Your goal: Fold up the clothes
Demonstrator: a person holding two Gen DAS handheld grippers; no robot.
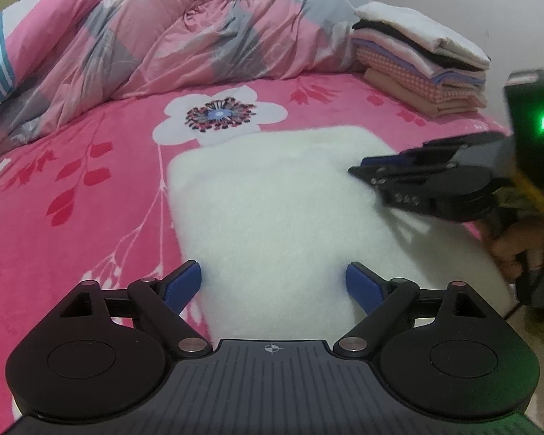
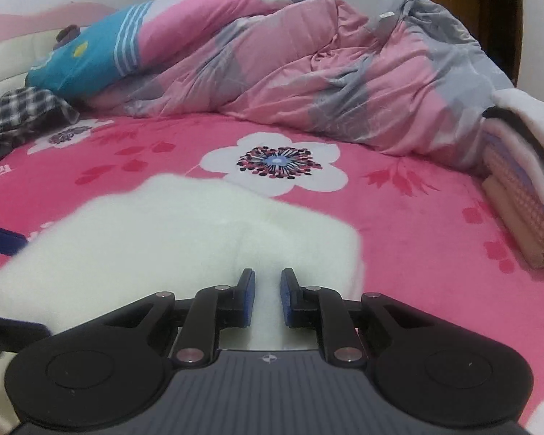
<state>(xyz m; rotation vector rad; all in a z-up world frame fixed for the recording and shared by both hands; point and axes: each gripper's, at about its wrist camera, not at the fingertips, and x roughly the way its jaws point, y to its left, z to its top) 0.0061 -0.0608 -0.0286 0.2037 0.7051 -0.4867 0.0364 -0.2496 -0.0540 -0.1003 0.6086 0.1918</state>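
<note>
Left hand-held gripper [image 1: 273, 282]: nearest the lens in the left wrist view, jaws spread wide and released, nothing between the blue pads; it hangs over the near edge of the white garment.
White fluffy garment [image 1: 272, 210]: lies flat on the bed near its front edge, already reduced to a rough rectangle, directly under both tools.
Right hand-held gripper [image 2: 267, 297]: jaws drawn close with only a narrow strip of white fleece showing in the gap; whether the pads actually pinch the cloth I cannot tell. In the left wrist view it reaches in from the right over the garment's right side, held in the person's hand [image 1: 515, 250].
Progress: judging by the tidy shape, this piece looks partly folded, with perhaps one more fold or a smoothing pass left, then a move to the pile.
Stack of folded clothes [image 1: 424, 65]: sits at the bed's far right, well apart from the white piece; several items appear finished.
Still to do: a checked cloth [image 2: 21, 108] lies crumpled at the far left and may be waiting.
Bed cover [image 1: 90, 199]: pink with flower prints, open space around the garment.
Rumpled duvet [image 1: 185, 32]: heaped along the back, clear of the working area.
Obstacles: none apparent; the two tools are near each other over the same cloth.
</note>
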